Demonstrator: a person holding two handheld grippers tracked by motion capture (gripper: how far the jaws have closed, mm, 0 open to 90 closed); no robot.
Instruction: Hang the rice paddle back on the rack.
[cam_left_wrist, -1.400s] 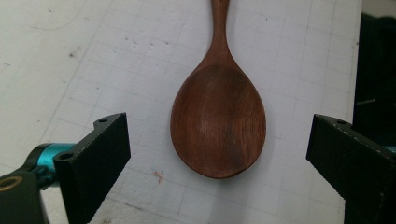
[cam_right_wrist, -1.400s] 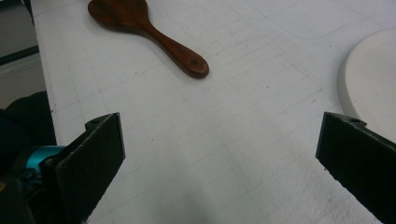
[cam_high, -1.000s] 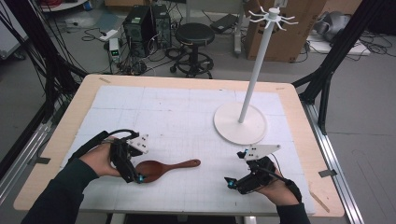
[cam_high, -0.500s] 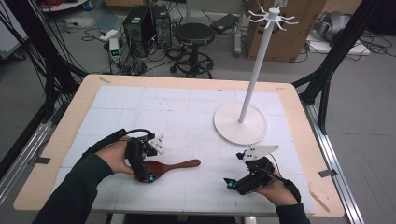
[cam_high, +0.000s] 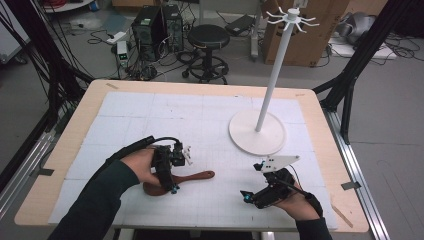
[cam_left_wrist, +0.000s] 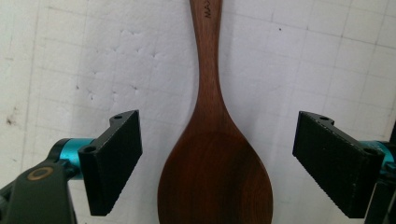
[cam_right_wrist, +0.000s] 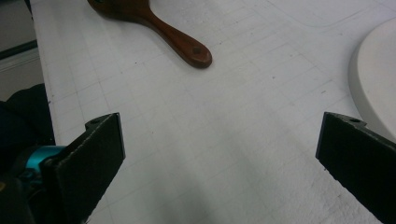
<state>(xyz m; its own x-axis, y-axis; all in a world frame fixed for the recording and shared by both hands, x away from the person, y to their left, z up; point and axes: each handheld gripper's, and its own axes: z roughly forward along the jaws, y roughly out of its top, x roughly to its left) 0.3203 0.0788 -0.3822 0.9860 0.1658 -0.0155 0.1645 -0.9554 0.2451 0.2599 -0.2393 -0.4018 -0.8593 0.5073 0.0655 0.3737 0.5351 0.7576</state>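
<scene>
From the high view, the left gripper (cam_high: 169, 172) hangs over the bowl end of a wooden spoon (cam_high: 192, 177) lying near the table's (cam_high: 65, 145) near-left part, while the right gripper (cam_high: 262, 192) rests at the near right, close to a white stand (cam_high: 257, 132). In the left gripper view, the jaws have just been closing yet stand spread, the spoon's bowl between them, untouched. In the right gripper view, the jaws gape wide over bare mat, the spoon's handle lying beyond.

Spoon (cam_high: 192, 177) left on table (cam_high: 210, 90) — stand (cam_high: 257, 132) right, behind.
</scene>
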